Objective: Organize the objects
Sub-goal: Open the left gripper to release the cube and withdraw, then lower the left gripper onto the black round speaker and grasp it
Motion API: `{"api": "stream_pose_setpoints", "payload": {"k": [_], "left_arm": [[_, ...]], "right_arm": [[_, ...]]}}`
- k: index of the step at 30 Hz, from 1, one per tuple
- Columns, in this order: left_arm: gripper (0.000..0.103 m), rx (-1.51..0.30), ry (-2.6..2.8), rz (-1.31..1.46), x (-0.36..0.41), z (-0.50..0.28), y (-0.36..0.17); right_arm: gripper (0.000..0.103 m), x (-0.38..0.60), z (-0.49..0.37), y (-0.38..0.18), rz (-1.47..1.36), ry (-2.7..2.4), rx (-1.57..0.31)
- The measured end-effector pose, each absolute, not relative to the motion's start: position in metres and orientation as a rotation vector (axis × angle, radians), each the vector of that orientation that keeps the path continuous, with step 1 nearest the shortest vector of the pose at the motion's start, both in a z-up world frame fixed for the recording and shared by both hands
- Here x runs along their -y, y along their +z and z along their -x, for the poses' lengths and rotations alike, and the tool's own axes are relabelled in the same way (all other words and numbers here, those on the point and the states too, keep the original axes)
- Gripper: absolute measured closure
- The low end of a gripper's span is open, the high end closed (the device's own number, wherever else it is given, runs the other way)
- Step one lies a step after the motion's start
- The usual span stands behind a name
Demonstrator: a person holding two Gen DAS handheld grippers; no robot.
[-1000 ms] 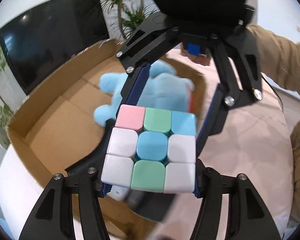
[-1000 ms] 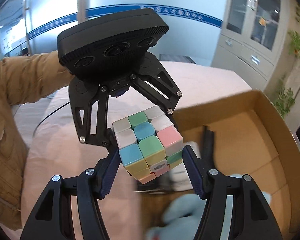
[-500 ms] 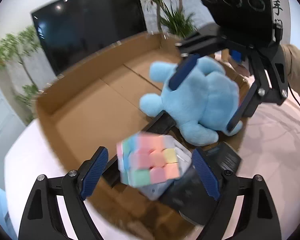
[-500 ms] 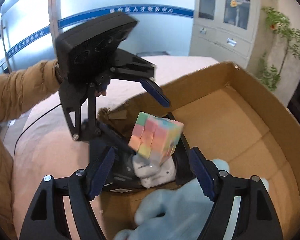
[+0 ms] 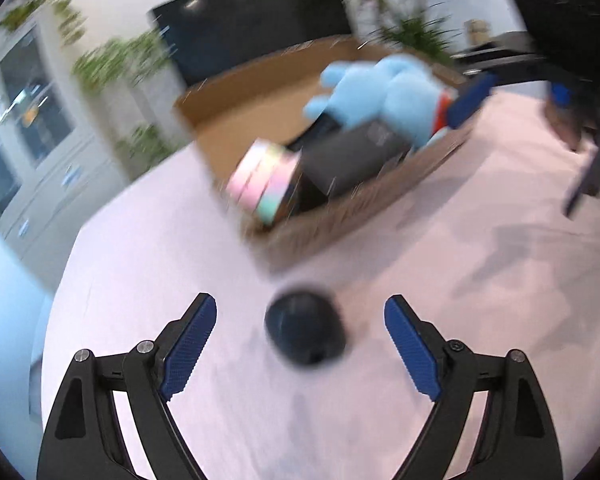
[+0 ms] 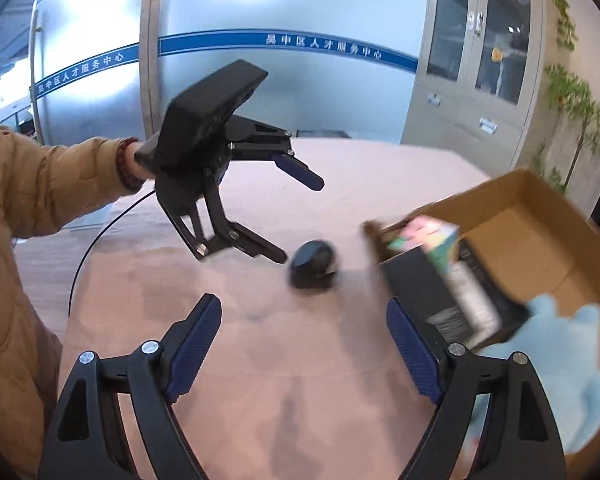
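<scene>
The pastel puzzle cube (image 5: pixel 265 179) lies inside the cardboard box (image 5: pixel 236 92), at the corner nearest you, leaning against a black box-shaped item (image 5: pixel 352 158) packed there with it. From your right-hand camera the cube (image 6: pixel 432 242) shows blurred at the box's near end, above the black item (image 6: pixel 420 280). A light blue plush toy (image 5: pixel 384 94) also sits in the box, behind the black item and touching it.

Outside the box, on the pink-clothed surface (image 5: pixel 160 264), a dark rounded object (image 5: pixel 305 330) rests by itself, near the box wall but apart from it; it is too blurred to name with certainty.

Your left tool (image 5: pixel 300 340) hangs over that dark object with its blue pads spread wide, one on each side, and no pad touching it. Those jaws have just been opening, and nothing is gripped.

Your right tool (image 6: pixel 304 344) is also spread wide and holds nothing; its jaws have just been opening too. The dark object (image 6: pixel 313 263) lies ahead of it on the cloth, beyond the fingertips. In that view your left tool (image 6: pixel 296 220) reaches in from the left, your tan sleeve (image 6: pixel 52 184) behind it, its lower finger tip just beside the dark object.
</scene>
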State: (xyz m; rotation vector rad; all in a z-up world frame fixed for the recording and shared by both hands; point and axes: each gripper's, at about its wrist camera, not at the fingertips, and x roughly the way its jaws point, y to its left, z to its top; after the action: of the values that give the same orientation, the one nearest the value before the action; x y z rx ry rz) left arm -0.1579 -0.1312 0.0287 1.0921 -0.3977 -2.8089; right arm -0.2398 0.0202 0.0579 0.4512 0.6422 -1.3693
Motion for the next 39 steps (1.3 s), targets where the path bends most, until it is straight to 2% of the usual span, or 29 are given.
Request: {"api": "stream_pose_setpoints", "payload": {"k": [6, 13, 18, 31, 35, 39], "left_arm": [[0.017, 0.189, -2.703, -1.151, 0.149, 0.172, -0.014], [0.017, 0.059, -2.796, -1.197, 0.151, 0.19, -0.03], [0.017, -0.119, -2.903, -1.202, 0.163, 0.194, -0.03], [0.017, -0.084, -2.893, -1.305, 0.161, 0.202, -0.036], [0.017, -0.086, -2.908, -1.334, 0.157, 0.201, -0.038], [0.017, -0.057, -2.927, -1.353, 0.147, 0.196, -0.039]], "right_arm": [[0.018, 0.023, 0.239, 0.022, -0.634, -1.414, -0.505], [0.018, 0.067, 0.258, 0.003, -0.81, -1.477, -0.42], [0.018, 0.093, 0.282, -0.012, -0.95, -1.49, -0.379], [0.019, 0.134, 0.289, -0.037, -1.052, -1.396, -0.367], [0.032, 0.137, 0.29, -0.042, -1.062, -1.345, -0.351], [0.034, 0.133, 0.285, -0.042, -1.049, -1.321, -0.373]]}}
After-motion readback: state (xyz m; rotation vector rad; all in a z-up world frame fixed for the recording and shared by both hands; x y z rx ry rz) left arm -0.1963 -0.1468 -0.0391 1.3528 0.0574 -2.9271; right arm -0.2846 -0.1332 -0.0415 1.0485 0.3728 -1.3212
